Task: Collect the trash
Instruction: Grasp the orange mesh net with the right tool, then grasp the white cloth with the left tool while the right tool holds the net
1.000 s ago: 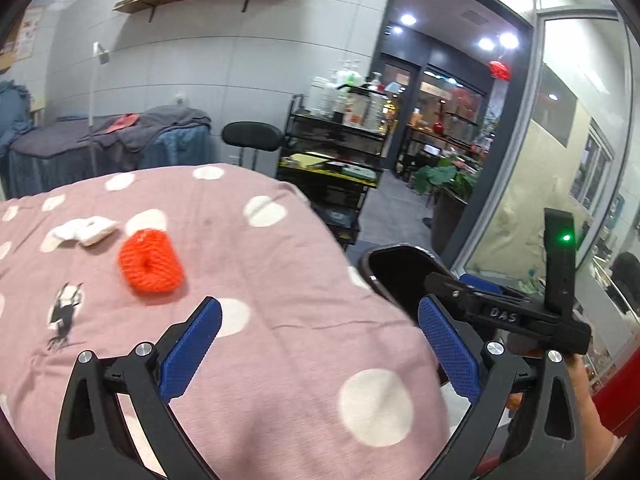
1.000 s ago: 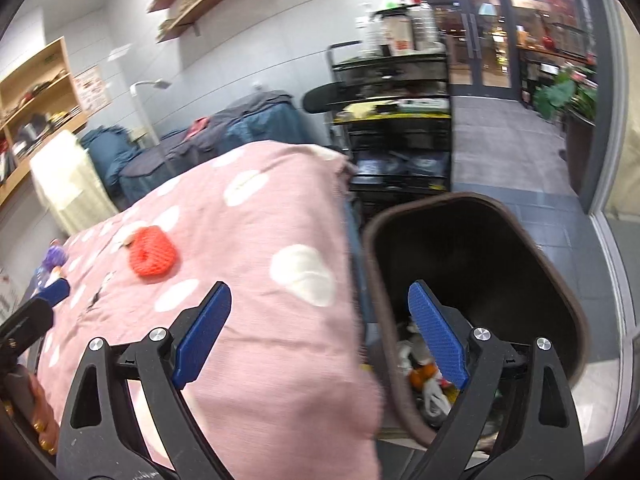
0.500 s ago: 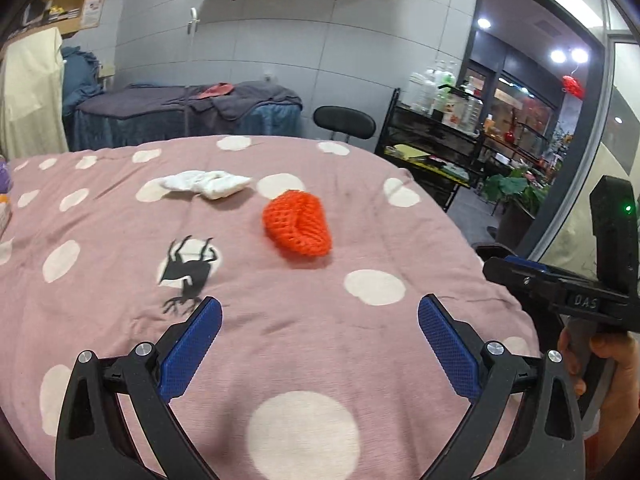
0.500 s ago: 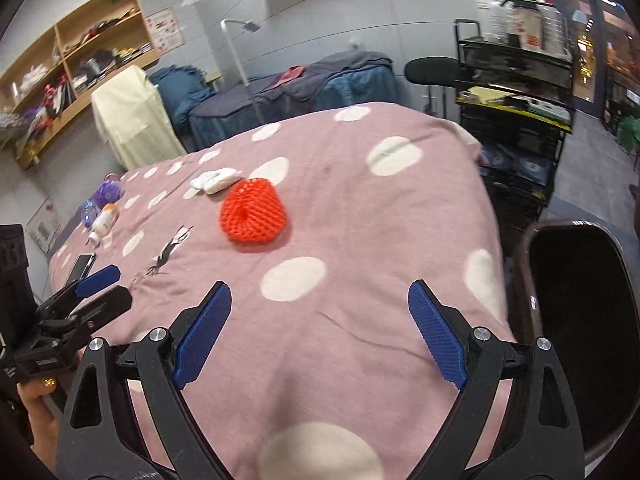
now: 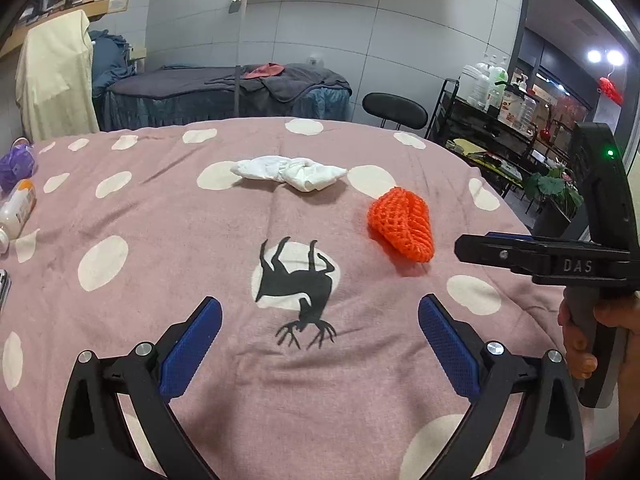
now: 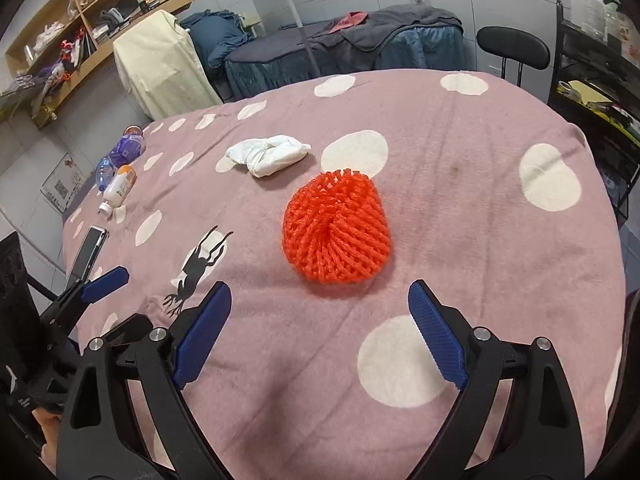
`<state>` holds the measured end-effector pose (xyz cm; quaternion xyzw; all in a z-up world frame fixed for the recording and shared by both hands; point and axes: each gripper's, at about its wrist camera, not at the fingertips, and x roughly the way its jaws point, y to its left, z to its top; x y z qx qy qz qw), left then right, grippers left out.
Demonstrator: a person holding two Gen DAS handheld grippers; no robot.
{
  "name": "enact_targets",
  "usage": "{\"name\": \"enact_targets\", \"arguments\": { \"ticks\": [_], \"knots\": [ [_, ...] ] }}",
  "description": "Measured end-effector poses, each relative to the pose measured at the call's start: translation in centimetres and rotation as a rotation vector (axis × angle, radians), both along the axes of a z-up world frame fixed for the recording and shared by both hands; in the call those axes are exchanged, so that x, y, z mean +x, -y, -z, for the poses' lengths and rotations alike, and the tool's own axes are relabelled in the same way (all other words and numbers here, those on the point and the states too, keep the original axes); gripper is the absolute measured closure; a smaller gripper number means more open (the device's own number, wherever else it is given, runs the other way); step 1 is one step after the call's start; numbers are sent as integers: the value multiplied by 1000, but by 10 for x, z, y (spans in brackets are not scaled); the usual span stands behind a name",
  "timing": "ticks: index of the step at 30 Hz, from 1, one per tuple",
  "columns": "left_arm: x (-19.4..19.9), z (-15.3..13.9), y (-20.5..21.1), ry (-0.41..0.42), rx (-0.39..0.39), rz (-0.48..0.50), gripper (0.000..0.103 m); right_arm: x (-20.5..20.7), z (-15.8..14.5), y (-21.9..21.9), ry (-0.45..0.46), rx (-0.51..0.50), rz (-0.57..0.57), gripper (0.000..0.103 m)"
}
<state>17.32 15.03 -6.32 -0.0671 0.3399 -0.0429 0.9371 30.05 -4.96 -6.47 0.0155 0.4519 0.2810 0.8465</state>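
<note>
An orange foam net (image 6: pixel 336 228) lies on the pink polka-dot blanket (image 6: pixel 460 184), just ahead of my right gripper (image 6: pixel 320 320), which is open and empty. The net also shows in the left wrist view (image 5: pixel 402 224), ahead and to the right of my left gripper (image 5: pixel 320 340), which is open and empty above the deer print (image 5: pixel 298 280). A crumpled white tissue (image 5: pixel 288 172) lies beyond the net; it shows in the right wrist view (image 6: pixel 268 154) too. The right gripper's body (image 5: pixel 560 260) reaches in from the right.
At the blanket's left edge lie a small white bottle (image 6: pixel 118 190), a clear blue bottle (image 6: pixel 105 170), a purple wrapper (image 6: pixel 128 148) and a phone (image 6: pixel 86 254). Behind stand a massage bed (image 5: pixel 224 96), a black stool (image 5: pixel 394 106) and a black cart (image 5: pixel 488 128).
Both grippers have swung left from the black bin back over the blanket. The orange net and the tissue are now closer and more central. Both grippers stayed open.
</note>
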Motion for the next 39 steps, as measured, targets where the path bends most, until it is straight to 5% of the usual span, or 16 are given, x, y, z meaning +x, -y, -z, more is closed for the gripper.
{"name": "enact_targets", "arguments": {
  "ticks": [7,12,21,25,29,32,39],
  "knots": [
    [33,-2,-17,-20,79,7,6,52,27,-39,-93,-62,-25,14],
    [70,-4,-16,-18,152,32,6,67,39,-47,-102,-103,-40,56],
    [144,7,5,-52,200,89,7,56,24,-18,-101,-14,-7,65],
    [172,12,15,-86,216,109,21,40,11,-13,-77,5,-19,65],
    [186,19,10,-143,155,90,63,25,-1,-7,-46,31,-20,65],
    [181,18,-1,-144,104,51,82,14,-7,-4,3,13,-12,65],
    [131,-1,0,-52,124,17,85,-2,-12,9,34,36,0,65]
  ]
}}
